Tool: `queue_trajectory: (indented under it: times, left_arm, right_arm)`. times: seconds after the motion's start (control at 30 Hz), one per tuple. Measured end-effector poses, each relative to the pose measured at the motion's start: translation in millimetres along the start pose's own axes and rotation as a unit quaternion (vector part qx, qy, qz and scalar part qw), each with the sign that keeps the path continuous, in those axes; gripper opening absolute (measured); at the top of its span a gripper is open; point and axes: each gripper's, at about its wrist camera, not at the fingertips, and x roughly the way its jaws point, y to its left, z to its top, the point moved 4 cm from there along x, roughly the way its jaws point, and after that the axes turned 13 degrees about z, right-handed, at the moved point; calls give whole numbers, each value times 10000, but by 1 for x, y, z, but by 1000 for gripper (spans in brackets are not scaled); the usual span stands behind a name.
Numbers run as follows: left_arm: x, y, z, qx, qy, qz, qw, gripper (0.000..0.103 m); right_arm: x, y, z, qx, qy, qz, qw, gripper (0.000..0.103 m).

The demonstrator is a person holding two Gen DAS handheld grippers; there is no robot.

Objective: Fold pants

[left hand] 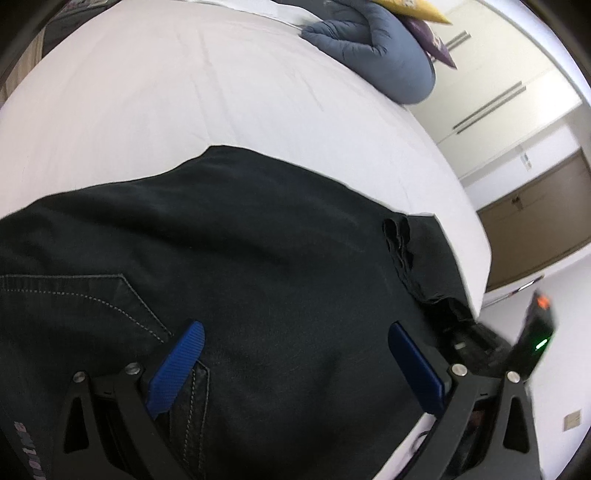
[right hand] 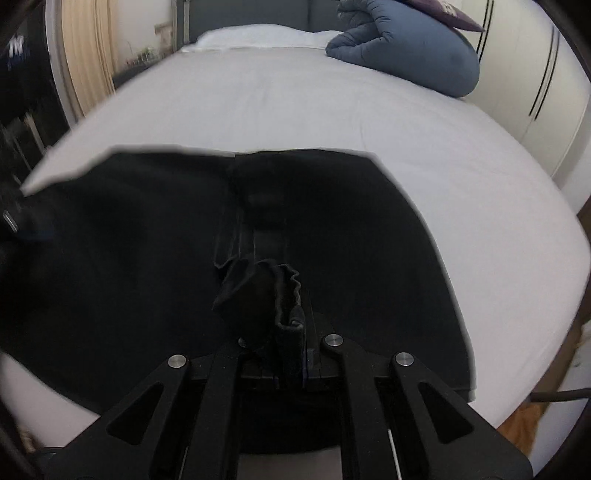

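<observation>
Black pants (left hand: 258, 236) lie spread on the white bed sheet (left hand: 184, 92). A stitched back pocket (left hand: 110, 295) shows at the lower left. My left gripper (left hand: 295, 343) hovers over the waist area, open, its blue pads (left hand: 184, 354) wide apart with only flat cloth between them. In the right wrist view the pants (right hand: 369, 240) fill the near half of the bed. My right gripper (right hand: 264, 266) is shut on a bunched fold of the black fabric (right hand: 258, 295), which hides its fingertips. That gripper's blurred housing (left hand: 535, 332) shows at the bed's right edge.
A rolled blue quilt (right hand: 413, 51) sits at the far right of the bed with a purple cushion (right hand: 454, 14) on it. A white pillow (right hand: 258, 33) lies at the head. Wardrobe doors (right hand: 535, 92) stand to the right, a curtain (right hand: 88, 55) to the left.
</observation>
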Motion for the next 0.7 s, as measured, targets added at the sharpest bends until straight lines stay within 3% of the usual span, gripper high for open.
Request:
queue_trajectory:
  times: [0.2,0.3,0.47,0.7]
  left_arm:
    - [-6,6,4,-468,100,-461,9978,102]
    - [-16,1,7,-656,19,-910,9937,102]
    - [-27,-5,16,-1026,57,-1592,9819,103]
    - [-16,7,13,-1557,586,-2040,9647,103]
  right_arm:
    - [-16,-14,-7,11,-161,-29,9999,6]
    - [-31,-5,-6,-107,-344,-53,9993,6]
    - [-64,43,-3,-751,-709,-230,9944,6]
    - [-88,111,-28,-1703,-834,-259,9815,6]
